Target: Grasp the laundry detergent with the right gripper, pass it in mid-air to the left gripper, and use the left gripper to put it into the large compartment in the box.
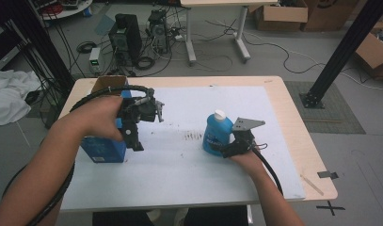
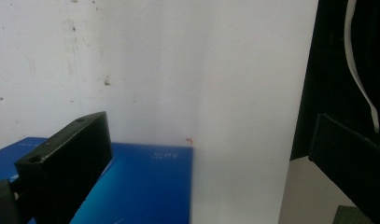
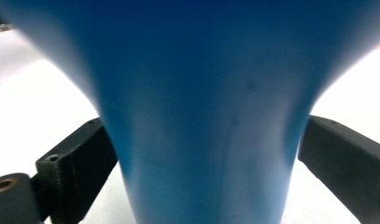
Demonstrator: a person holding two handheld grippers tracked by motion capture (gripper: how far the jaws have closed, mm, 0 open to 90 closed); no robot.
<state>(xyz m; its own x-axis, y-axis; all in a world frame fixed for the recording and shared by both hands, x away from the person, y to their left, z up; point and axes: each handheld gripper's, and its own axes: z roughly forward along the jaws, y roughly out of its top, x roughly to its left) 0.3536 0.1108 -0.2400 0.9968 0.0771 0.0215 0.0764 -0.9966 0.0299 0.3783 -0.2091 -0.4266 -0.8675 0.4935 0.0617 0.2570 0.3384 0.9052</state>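
Right gripper view: the blue bottle (image 3: 201,116) is seated between the right gripper (image 3: 206,158) jaws, which touch its waist. It stands mid-table. Squeezing evenly before lifting is advised. The left gripper (image 2: 201,154) is held open, empty.

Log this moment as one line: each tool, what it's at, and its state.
left tool: open, over blue box | right tool: jaws flank blue bottle, grip uncertain | bottle: upright on white mat, cap on
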